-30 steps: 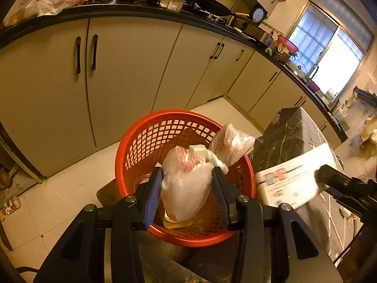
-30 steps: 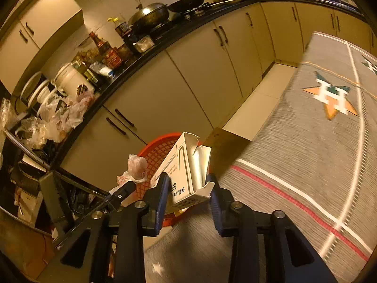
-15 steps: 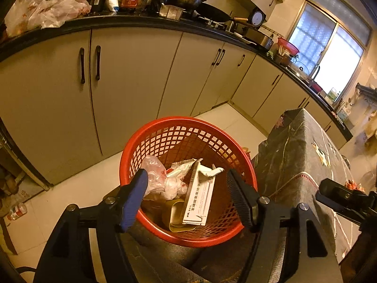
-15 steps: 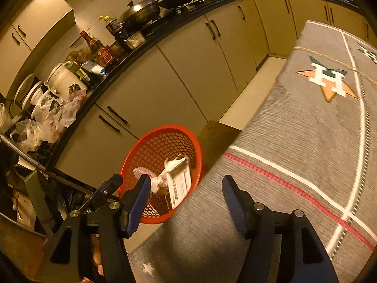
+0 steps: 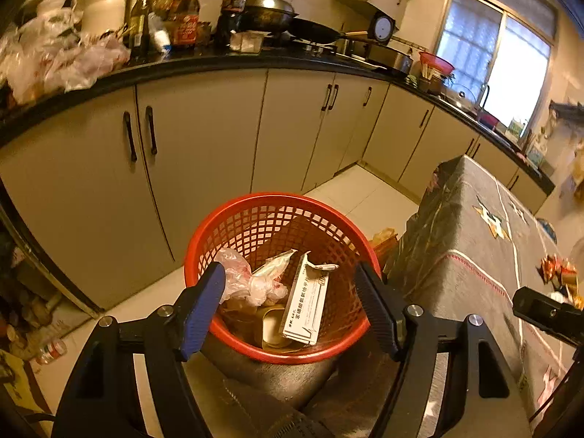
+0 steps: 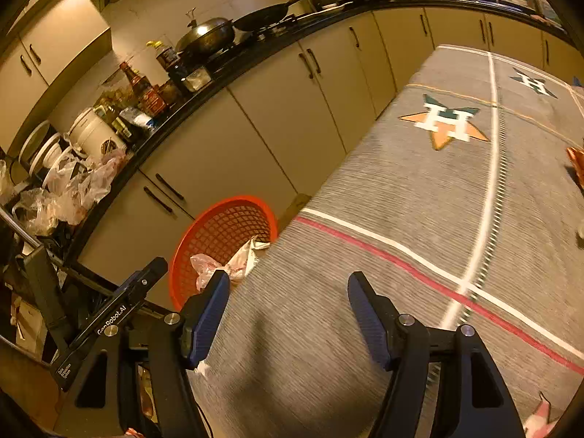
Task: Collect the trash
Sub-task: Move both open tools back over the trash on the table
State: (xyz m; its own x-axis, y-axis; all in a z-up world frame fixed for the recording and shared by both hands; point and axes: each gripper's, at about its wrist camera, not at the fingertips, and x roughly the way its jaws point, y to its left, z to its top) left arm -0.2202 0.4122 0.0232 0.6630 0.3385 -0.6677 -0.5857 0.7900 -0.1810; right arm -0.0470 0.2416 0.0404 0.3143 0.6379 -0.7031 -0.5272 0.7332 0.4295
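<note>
A red mesh basket [image 5: 277, 211] stands on the floor beside the table; it also shows in the right wrist view [image 6: 219, 230]. Inside lie a crumpled plastic bag [image 5: 248, 281], a white carton [image 5: 306, 306] and other scraps. My left gripper [image 5: 292, 306] is open and empty, just above the basket's near rim. My right gripper [image 6: 288, 317] is open and empty over the grey tablecloth [image 6: 438, 200], to the right of the basket. Orange wrappers [image 5: 558, 270] lie on the table at the right; one also shows at the right edge of the right wrist view [image 6: 576, 160].
Beige cabinets [image 5: 204, 138] under a black counter [image 5: 219, 60] run behind the basket. Bottles, pans and plastic bags crowd the counter. A brown box [image 5: 383, 241] sits on the floor between basket and table. A bottle [image 5: 51, 350] lies on the floor at the left.
Both grippers opened: the left dropped the plastic bag and the right dropped the white carton into the basket. The right gripper then swung right over the table; the left pulled back slightly.
</note>
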